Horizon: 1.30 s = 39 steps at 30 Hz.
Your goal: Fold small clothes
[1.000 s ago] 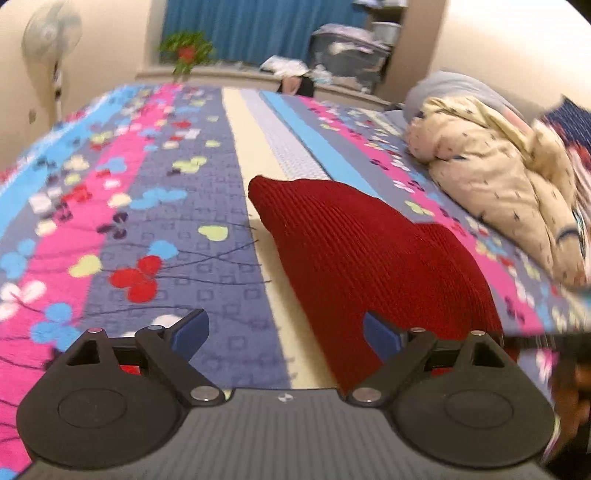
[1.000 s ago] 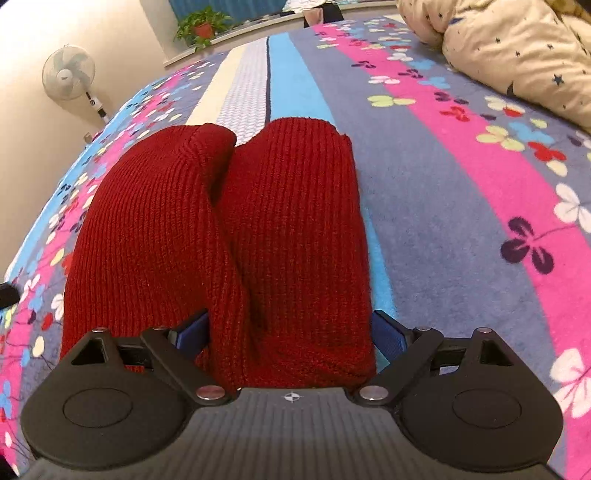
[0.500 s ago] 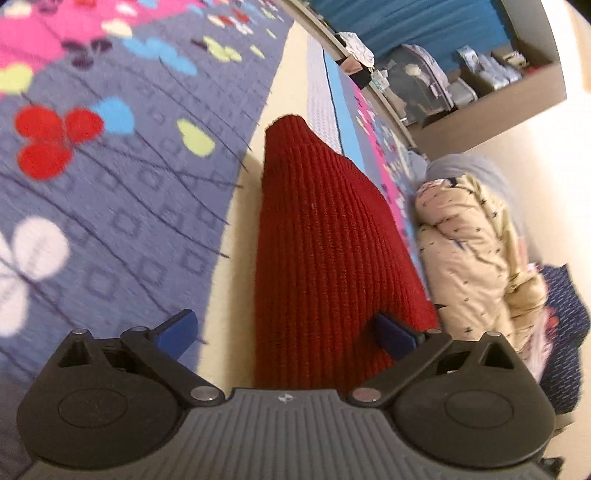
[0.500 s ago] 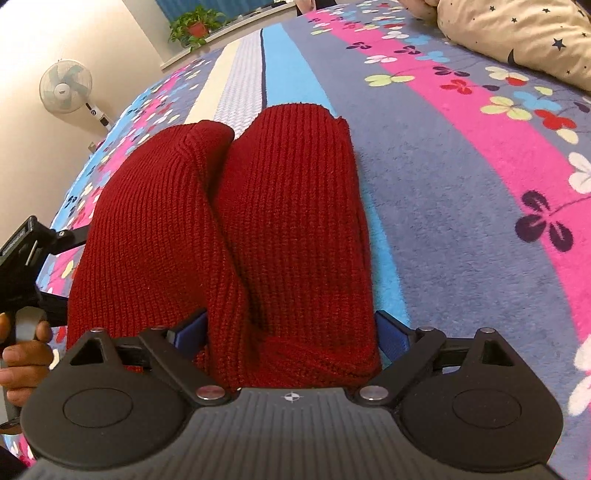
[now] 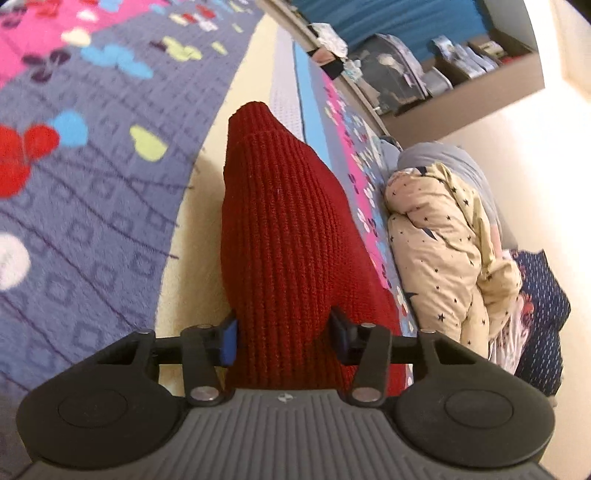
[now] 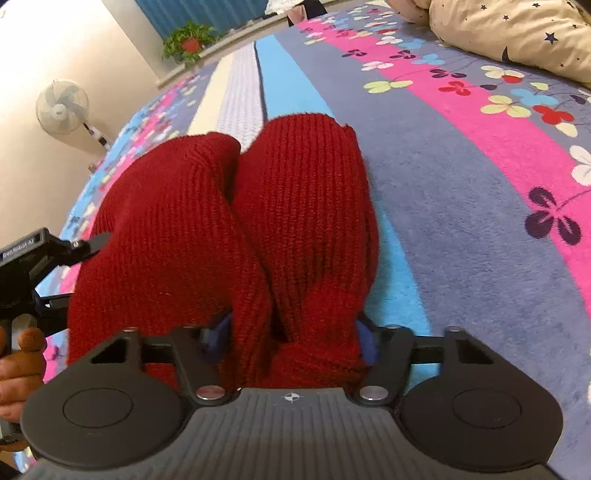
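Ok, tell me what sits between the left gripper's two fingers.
In the left wrist view, the left gripper has a bunched fold of the red knit garment between its fingers, which press it on both sides.

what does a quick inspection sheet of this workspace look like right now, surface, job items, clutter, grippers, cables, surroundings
surface: bed cover with striped flower print, lying flat.
job's things: red knit garment on the cover, bunched into two lobes.
clutter: cream star-print bedding piled at the bed's edge, dark blue fabric beside it.
grippers: left hand-held gripper shut on the garment's edge; right hand-held gripper shut on the near end.
cables: nothing seen.
surroundings: standing fan by the wall, potted plant on the ledge, blue curtain, shelf of boxes.
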Tool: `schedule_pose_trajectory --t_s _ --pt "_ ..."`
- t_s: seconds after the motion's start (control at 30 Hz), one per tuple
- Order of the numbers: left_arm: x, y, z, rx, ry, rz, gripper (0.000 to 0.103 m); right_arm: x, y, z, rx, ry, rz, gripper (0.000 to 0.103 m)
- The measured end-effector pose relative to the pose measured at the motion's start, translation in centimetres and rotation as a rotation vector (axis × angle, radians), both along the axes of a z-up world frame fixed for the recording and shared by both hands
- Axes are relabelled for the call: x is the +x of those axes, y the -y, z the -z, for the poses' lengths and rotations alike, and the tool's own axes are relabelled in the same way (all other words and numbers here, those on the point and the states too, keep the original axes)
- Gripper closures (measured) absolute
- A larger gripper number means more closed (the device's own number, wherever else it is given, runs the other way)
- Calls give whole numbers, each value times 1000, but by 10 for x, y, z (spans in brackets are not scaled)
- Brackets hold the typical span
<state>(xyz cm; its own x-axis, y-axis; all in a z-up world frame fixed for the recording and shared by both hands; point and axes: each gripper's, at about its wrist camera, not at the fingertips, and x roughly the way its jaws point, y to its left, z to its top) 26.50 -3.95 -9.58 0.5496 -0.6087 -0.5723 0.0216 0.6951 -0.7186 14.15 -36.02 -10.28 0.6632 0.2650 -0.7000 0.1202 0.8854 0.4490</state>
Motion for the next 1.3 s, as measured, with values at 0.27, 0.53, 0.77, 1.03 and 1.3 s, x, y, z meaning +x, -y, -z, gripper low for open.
schedule_pose_trajectory --t_s 0.27,0.53,0.77,1.03,1.3 --pt "-41 -62 -54 136 61 -27 50 -9 -40 -15 61 56 -180 59" --pt "-70 -155 -82 325 43 -214 40 -25 -101 -25 106 82 -410 64" --pt "-153 -126 -90 540 201 -37 37 -33 -103 -21 58 42 -343 80" --pt "-196 -78 -42 753 171 -6 22 -57 -109 -27 -91 62 -204 58" --pt "-239 -69 -74 783 264 -66 12 -112 -131 -60 -261 266 -219 23"
